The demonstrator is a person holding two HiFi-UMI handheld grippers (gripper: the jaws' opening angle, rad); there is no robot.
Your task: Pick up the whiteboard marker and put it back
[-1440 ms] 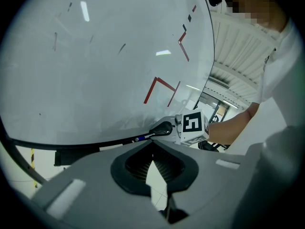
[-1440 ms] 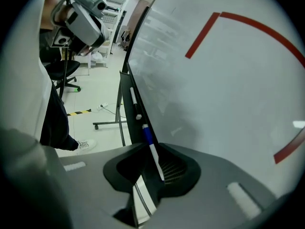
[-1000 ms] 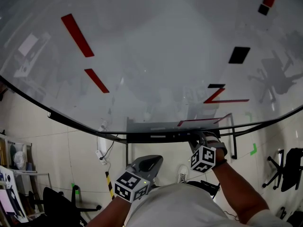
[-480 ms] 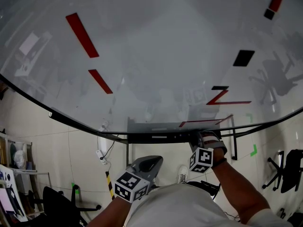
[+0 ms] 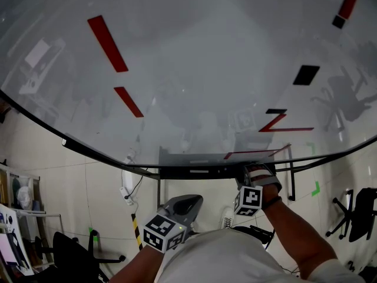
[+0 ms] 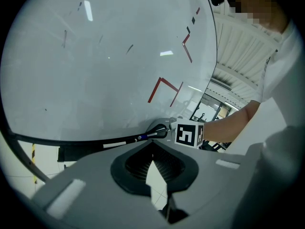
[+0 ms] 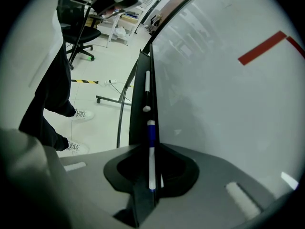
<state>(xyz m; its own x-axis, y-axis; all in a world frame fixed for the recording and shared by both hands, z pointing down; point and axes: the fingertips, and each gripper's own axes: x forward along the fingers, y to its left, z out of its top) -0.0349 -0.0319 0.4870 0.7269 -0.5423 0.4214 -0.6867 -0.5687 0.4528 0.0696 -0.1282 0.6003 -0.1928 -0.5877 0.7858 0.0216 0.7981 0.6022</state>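
Right gripper view: right gripper point(image 7: 152, 148) still clamps the whiteboard marker point(image 7: 151, 132), barely moved; left gripper point(image 6: 152, 149) closed, empty.

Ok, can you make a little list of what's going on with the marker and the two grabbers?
place: whiteboard with red lines, black tray along its bottom edge
marker: white with a blue part, lined up along the tray
right gripper: at the tray, shut on the marker
left gripper: shut, holding nothing, low near the person's body
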